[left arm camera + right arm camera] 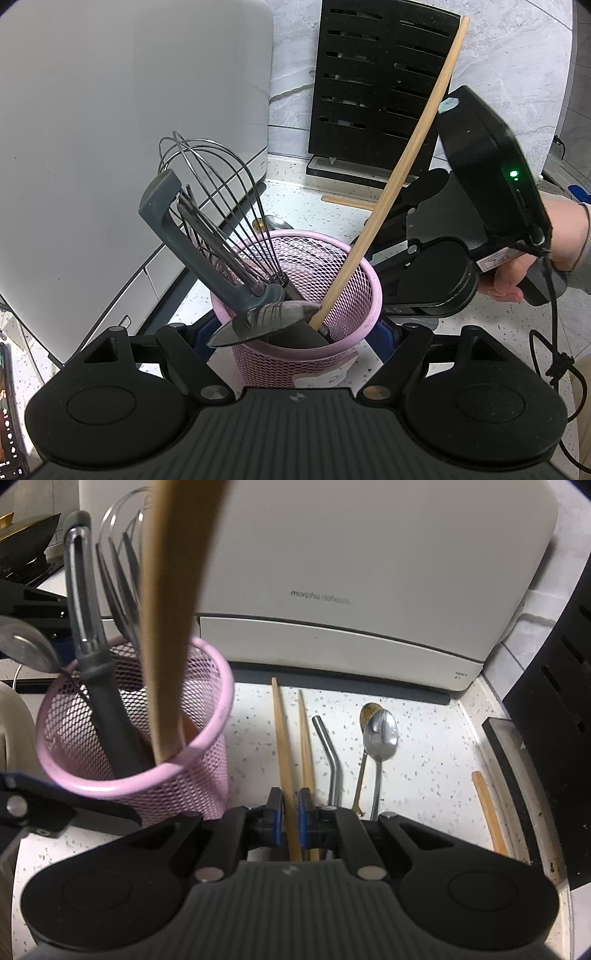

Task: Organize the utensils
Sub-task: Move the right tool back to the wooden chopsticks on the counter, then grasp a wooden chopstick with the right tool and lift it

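1. far left, right wrist view: left gripper point(22, 808) clamped on the pink mesh holder point(147, 775), blue pads against its wall; in left wrist view holder point(354, 295) sits between both fingers point(388, 328).
2. inside holder: grey peeler point(88, 672), whisk point(122, 565), large spoon point(26, 646) leaning over the rim, wooden stick point(166, 627) tilted out over the near rim.
3. behind holder: white appliance point(369, 572) standing on the speckled counter point(424, 757).
4. centre, on counter: two chopsticks side by side; left chopstick point(282, 738) pinched between blue pads of right gripper point(291, 816), jaws nearly together; second chopstick point(306, 746) just right of it, passing beside the right pad.
5. right of chopsticks: bent metal straw point(332, 760), then small bronze spoon point(364, 746) partly under steel spoon point(380, 734), all flat on counter.
6. further right: single wooden chopstick point(487, 812) along base of black knife block point(546, 701).
7. left wrist view: right gripper point(373, 240) beside the holder, held by a hand point(517, 273).
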Demonstrator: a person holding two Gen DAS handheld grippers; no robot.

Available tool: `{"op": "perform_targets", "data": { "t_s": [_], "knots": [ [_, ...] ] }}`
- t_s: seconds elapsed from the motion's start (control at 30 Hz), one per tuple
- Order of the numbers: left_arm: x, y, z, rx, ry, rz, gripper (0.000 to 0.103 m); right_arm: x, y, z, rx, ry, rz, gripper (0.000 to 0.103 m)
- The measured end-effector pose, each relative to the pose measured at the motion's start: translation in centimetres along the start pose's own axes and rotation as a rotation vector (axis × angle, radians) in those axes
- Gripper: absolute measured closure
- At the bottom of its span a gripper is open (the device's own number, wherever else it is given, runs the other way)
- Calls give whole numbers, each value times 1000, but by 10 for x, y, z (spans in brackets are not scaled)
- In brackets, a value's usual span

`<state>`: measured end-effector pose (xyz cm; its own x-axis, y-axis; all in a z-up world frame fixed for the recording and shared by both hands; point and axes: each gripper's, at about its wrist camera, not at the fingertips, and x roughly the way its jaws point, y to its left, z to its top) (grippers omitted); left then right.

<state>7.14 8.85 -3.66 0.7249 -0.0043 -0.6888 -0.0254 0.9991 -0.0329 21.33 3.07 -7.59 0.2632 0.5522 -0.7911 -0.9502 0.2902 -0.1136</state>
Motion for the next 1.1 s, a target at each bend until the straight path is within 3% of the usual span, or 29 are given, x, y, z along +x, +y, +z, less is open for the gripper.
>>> {"op": "perform_targets", "data": {
  "t_s": [0.37, 0.73, 1.1],
  "knots": [
    [0, 0, 0, 1, 2, 1, 11, 16, -14, 2, 61, 27, 22, 101],
    [0, 1, 0, 3, 6, 0, 11, -17, -21, -3, 142, -35, 49, 101],
    [0, 1, 2, -2, 8, 3, 11, -67, -38, -26, 403, -142, 127, 101]
  ]
}}
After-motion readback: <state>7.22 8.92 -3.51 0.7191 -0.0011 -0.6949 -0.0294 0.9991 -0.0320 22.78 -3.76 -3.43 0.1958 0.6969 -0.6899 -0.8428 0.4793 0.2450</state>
